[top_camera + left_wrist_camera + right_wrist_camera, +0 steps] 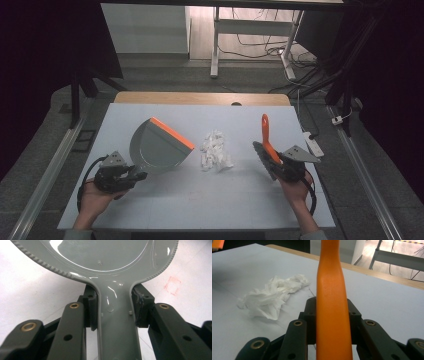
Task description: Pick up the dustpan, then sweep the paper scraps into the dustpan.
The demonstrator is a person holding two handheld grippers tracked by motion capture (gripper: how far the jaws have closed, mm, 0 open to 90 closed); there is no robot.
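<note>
Both tools are already taken up, but no sweeping is seen to be done. The left gripper (134,176) is clamped on the grey handle of the dustpan (159,146), its jaws pressed against both sides of that handle in the left gripper view. The dustpan is held left of the table's middle, with its orange-edged lip (172,133) turned toward the far right. The right gripper (276,165) is clamped on the orange handle of the brush (265,145), which is gripped between the jaws in the right gripper view; the handle is pointed toward the far edge, and the grey bristle head (264,159) is kept just left of the gripper.

The crumpled white paper (215,151) is left lying loose on the white table (200,200), between pan and brush and apart from both. All of it is judged yet to be swept into the pan.

Nothing is seen standing between the tools and the paper. A faint red square mark (172,285) is printed on the table beside the pan. Beyond the far edge, a desk frame (216,45) and loose cables (295,65) are seen on the floor, well apart from the work.
</note>
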